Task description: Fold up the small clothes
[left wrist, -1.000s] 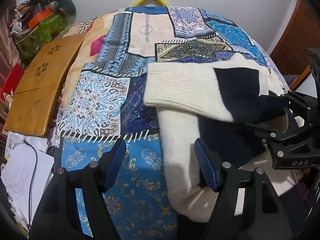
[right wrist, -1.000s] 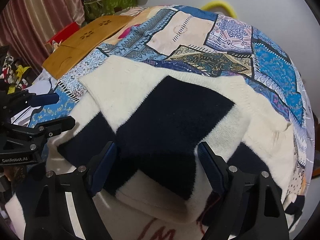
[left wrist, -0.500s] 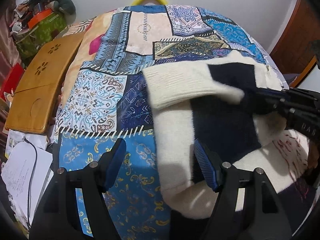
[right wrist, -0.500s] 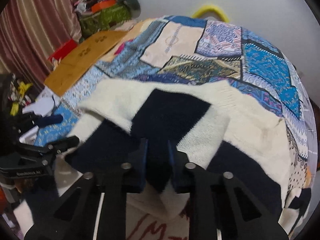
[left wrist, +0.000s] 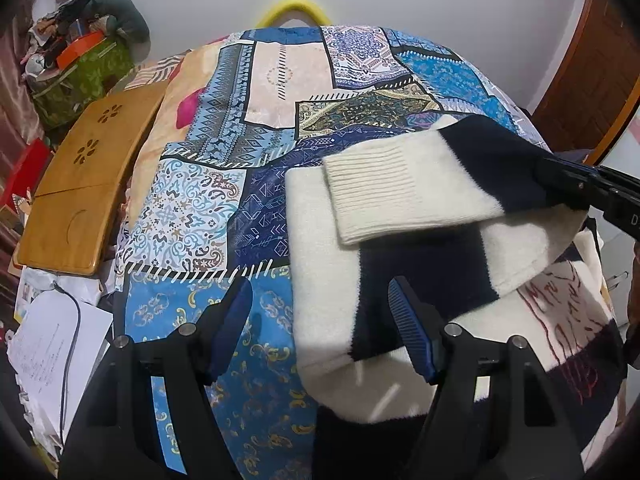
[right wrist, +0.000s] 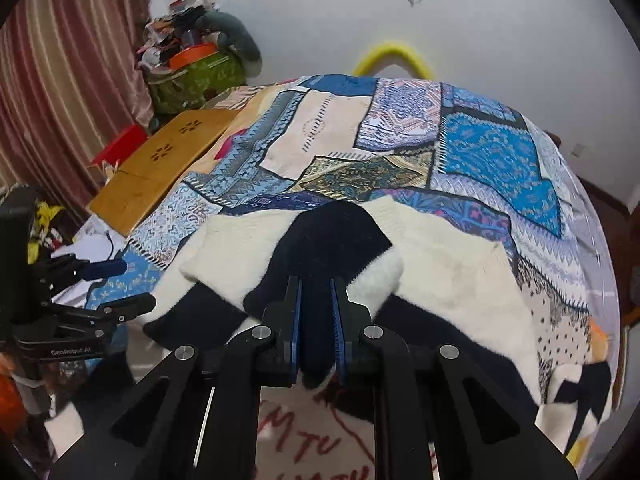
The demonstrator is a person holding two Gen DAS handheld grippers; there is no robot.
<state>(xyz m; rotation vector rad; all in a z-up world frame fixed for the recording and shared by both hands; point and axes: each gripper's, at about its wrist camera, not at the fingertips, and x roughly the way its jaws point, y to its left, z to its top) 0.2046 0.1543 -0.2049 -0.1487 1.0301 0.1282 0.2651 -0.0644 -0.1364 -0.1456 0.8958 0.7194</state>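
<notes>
A cream and navy knit sweater (left wrist: 328, 248) lies on the patchwork bedspread (left wrist: 192, 216). Its sleeve (left wrist: 404, 188), with a ribbed cream cuff, is lifted and folded across the body. My right gripper (right wrist: 316, 316) is shut on the sleeve's navy part (right wrist: 332, 240) and holds it above the sweater (right wrist: 448, 268); it shows at the right edge of the left wrist view (left wrist: 580, 192). My left gripper (left wrist: 320, 312) is open and empty, hovering over the sweater's left edge; it shows at the left of the right wrist view (right wrist: 104, 284).
A wooden lap tray (left wrist: 80, 184) lies left of the bed, with papers and a cable (left wrist: 52, 344) below it. A green bag heaped with clutter (left wrist: 80, 68) stands at the back left. A yellow hoop (left wrist: 294, 10) leans on the wall. A wooden door (left wrist: 592, 64) is at the right.
My right gripper has shut on the sleeve's navy part and lifted it, drawing the sleeve to the right across the sweater. My left gripper stays open in place.
</notes>
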